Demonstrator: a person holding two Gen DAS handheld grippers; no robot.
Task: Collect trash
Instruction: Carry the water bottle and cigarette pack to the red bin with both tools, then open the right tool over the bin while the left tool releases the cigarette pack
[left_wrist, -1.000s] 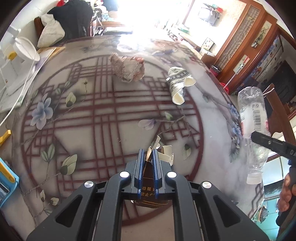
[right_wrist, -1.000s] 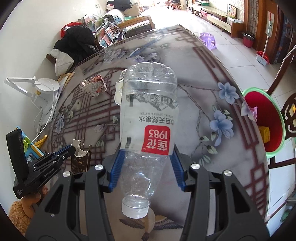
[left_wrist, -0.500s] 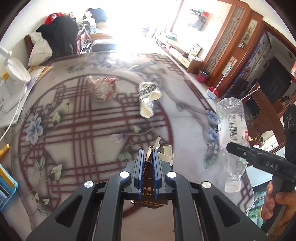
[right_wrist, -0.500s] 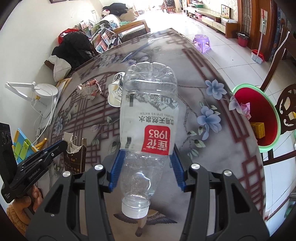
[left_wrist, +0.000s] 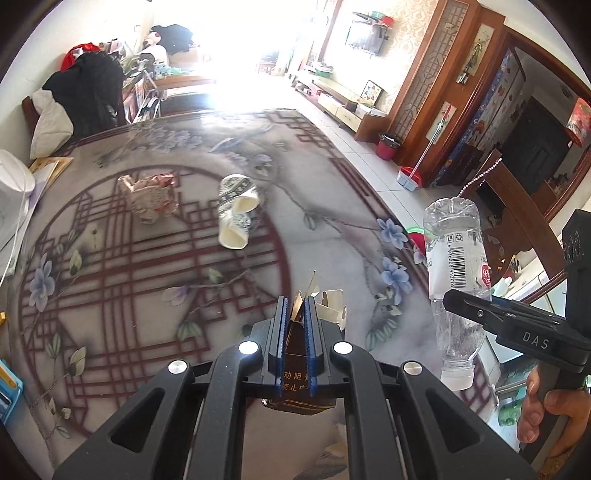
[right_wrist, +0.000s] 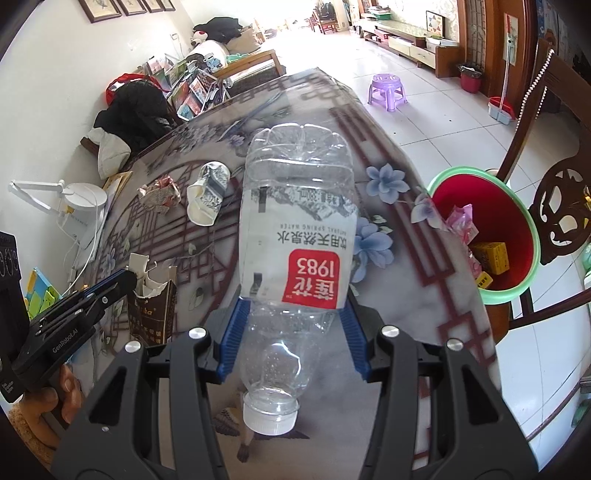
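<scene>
Two pieces were held, a torn carton (left_wrist: 295, 369) in the left tongs (left_wrist: 294, 325) and a bottle (right_wrist: 295, 236) in the right tongs (right_wrist: 293, 336), while a wrapper (left_wrist: 151, 197) and cup (left_wrist: 236, 210) remained on the table (left_wrist: 110, 277), none yet binned (right_wrist: 517, 291).

The right gripper (right_wrist: 293, 338) clamps a clear bottle (right_wrist: 297, 236) between its blue pads, white cap (right_wrist: 270, 417) toward the camera, base pointing away, red label upside down; the bottle hangs above the table (right_wrist: 424, 295), near its right edge; at lower left the left gripper (right_wrist: 122, 282), held by a hand (right_wrist: 55, 398), pinches a torn brown carton (right_wrist: 153, 306) over the left part of the table; farther back on the table lie a crumpled wrapper (right_wrist: 160, 194) and, just right of it, a crushed paper cup (right_wrist: 207, 197); a white lamp (right_wrist: 79, 201) stands at the left edge; beyond the right edge, on the floor, a red bin (right_wrist: 491, 236) with a green rim holds trash; a purple stool (right_wrist: 387, 91) stands farther off.
</scene>
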